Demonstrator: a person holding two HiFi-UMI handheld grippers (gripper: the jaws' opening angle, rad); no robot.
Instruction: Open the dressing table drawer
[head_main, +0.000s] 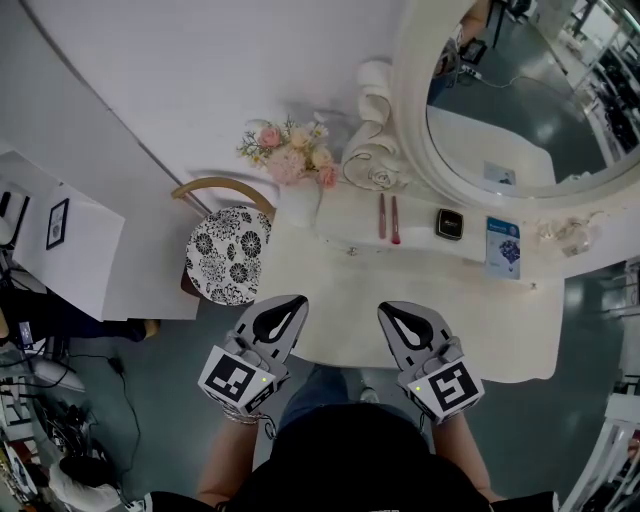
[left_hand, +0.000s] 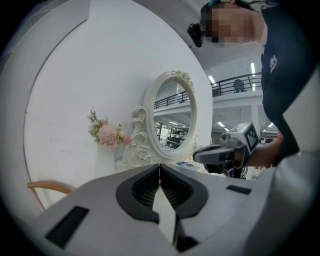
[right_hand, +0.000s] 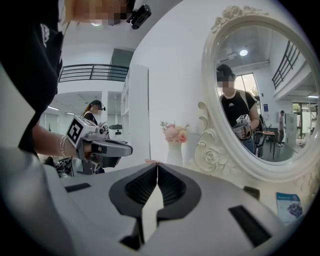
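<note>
**Drawer not in view, both grippers closed and empty**

Landmark is the white, glossy dressing table (head_main: 330, 320).

- Drawer: no view shows it. My guess is that it sits under the table's near edge, below the person, hidden by the tabletop. Knob or pull: can't tell.
- Left gripper (head_main: 301, 299): jaws pressed together, nothing between them, hovering over the table's near edge.
- Right gripper (head_main: 384, 308): same, jaws together and empty, over the table's near edge beside the left one.
- At the table's far side: oval mirror in a white carved frame (head_main: 520, 100), white vase of pink flowers (head_main: 290, 150), two thin red sticks (head_main: 388, 217), a small dark square case (head_main: 449, 223), a blue-and-white packet (head_main: 503, 245).
- Left of the table: a wooden chair with a black-and-white floral seat (head_main: 228, 255).

Handling, judged only:
- The drawer is probably a light, stiff painted box on runners.
- The glossy front is likely slippery, so take the knob or lower lip at its centre, not the face.
- The jaws need to open first.
- Pull level and straight, since an off-centre pull could skew and jam it.
- A jerk may roll the red sticks.
</note>
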